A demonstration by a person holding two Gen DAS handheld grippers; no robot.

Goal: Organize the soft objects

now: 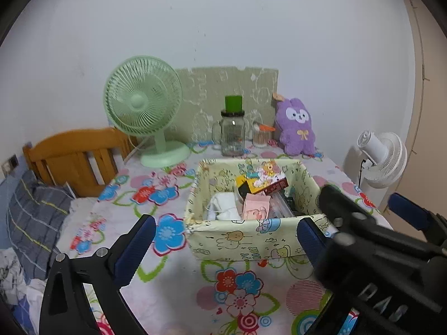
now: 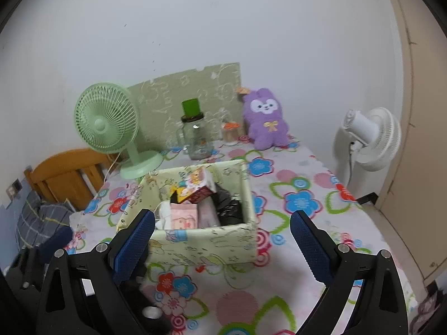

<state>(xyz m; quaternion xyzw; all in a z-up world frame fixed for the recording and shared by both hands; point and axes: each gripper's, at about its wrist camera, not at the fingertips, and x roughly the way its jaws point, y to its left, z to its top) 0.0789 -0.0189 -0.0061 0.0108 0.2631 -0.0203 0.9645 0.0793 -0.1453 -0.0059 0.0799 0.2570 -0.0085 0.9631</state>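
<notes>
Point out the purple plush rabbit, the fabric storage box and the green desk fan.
Purple plush rabbit (image 2: 265, 122): right wrist view, on its belly.
Pale yellow cartoon-print fabric storage box (image 1: 251, 240): left wrist view, on its near wall.
Green desk fan (image 1: 139, 100): left wrist view, on its hub.

Bin (image 2: 195, 240) blocks centre; tablecloth (image 2: 301, 195) right free.
</notes>
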